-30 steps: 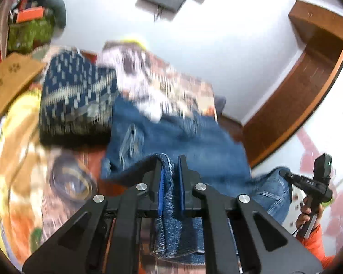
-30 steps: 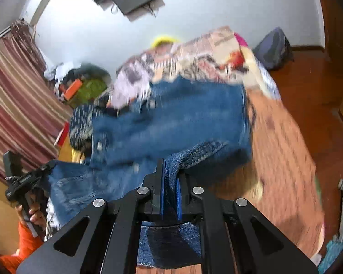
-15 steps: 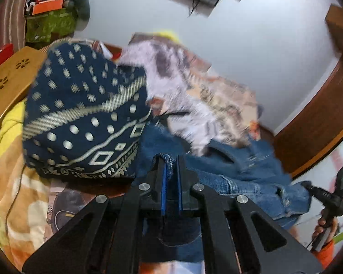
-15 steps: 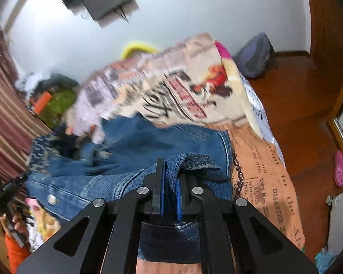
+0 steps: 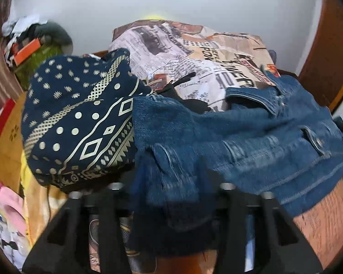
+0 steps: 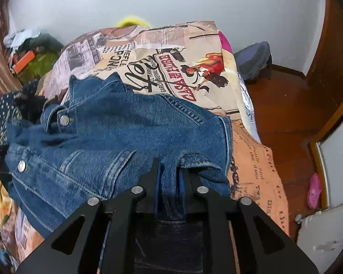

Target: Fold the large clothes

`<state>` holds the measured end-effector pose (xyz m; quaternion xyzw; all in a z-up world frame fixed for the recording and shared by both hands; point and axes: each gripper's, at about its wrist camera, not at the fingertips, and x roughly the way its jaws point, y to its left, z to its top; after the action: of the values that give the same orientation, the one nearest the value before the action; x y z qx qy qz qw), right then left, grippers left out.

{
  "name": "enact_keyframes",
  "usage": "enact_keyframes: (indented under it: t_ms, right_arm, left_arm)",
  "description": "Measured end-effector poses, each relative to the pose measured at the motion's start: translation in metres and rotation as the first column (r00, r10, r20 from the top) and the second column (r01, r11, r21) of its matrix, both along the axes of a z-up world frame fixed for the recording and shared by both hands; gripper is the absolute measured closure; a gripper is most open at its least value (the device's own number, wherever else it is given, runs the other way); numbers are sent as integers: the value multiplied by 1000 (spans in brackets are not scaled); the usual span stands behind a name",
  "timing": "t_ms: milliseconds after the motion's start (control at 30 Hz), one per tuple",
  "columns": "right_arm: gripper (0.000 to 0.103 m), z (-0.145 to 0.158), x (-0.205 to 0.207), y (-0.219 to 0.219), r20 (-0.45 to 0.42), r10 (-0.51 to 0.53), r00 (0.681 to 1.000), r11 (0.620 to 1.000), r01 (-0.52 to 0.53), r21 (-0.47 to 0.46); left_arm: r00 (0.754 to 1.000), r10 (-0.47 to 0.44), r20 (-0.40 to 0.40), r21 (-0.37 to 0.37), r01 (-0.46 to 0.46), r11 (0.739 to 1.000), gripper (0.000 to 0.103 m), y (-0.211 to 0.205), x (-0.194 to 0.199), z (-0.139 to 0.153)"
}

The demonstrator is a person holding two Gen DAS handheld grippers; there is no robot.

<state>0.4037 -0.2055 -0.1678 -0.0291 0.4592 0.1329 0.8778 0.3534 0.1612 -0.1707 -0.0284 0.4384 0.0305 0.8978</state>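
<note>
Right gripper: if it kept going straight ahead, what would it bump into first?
The denim jacket the right gripper already pinches; beyond it, probably the printed bedspread, though depth is unclear.

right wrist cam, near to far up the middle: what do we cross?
right gripper → denim jacket → newspaper-print bedspread → yellow object → white wall

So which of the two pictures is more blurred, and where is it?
Left wrist view: the blue denim jacket is smeared by motion blur near the left tongs, hiding their fingers. Right wrist view: sharper; the jacket's stitching and the right tongs read clearly. Both views bend strongly at the edges from the fisheye lens.
</note>
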Motion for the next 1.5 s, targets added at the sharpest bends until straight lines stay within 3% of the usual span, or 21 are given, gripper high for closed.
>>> enact_keyframes:
  t_ms: [33,133,467,600,733,900,1000,1167,1367,1500]
  right_arm:
    - [76,1,-2,0,0,-3,1000,1000,3,-13]
    - [67,10,-12,-3,7,-7,1000,1000,7,-31]
    - [64,37,-61,8,68,82,994,991,-74,-108]
    - [64,38,-81,26,90,155,984,979,-140,-149]
    - [64,30,-91,47,71,219,973,970,-208,-127]
    - [64,9,-91,74,20,261,965,959,-257,-117]
    - [63,-5,-88,87,-9,273,962,952,-271,-143]
    - [63,-10,-83,93,-5,297,955,939,-293,-178]
    - [63,-4,-67,94,10,299,954,939,-292,-181]
    - [60,-7,-37,90,-20,283,959,950,-283,-130]
  left_arm:
    - [1000,-14,6,-4,15,1000,50,-3,-5,2]
    - [999,-44,-3,-27,44,999,50,-8,-17,6]
    - [984,-172,-42,-41,171,985,48,-50,-46,6]
    - [974,-219,-64,-38,217,975,48,-74,-46,-1]
    - [965,-252,-77,-74,247,966,48,-95,-43,-11]
    - [967,-242,-78,-17,241,970,47,-112,-34,-26]
    - [973,-224,-62,-8,224,974,37,-111,-29,-30]
    - [973,-227,-42,18,228,974,35,-108,-19,-31]
    - [974,-226,-29,120,228,966,35,-107,8,-31]
    - [972,-236,-7,196,233,952,35,-104,31,-22]
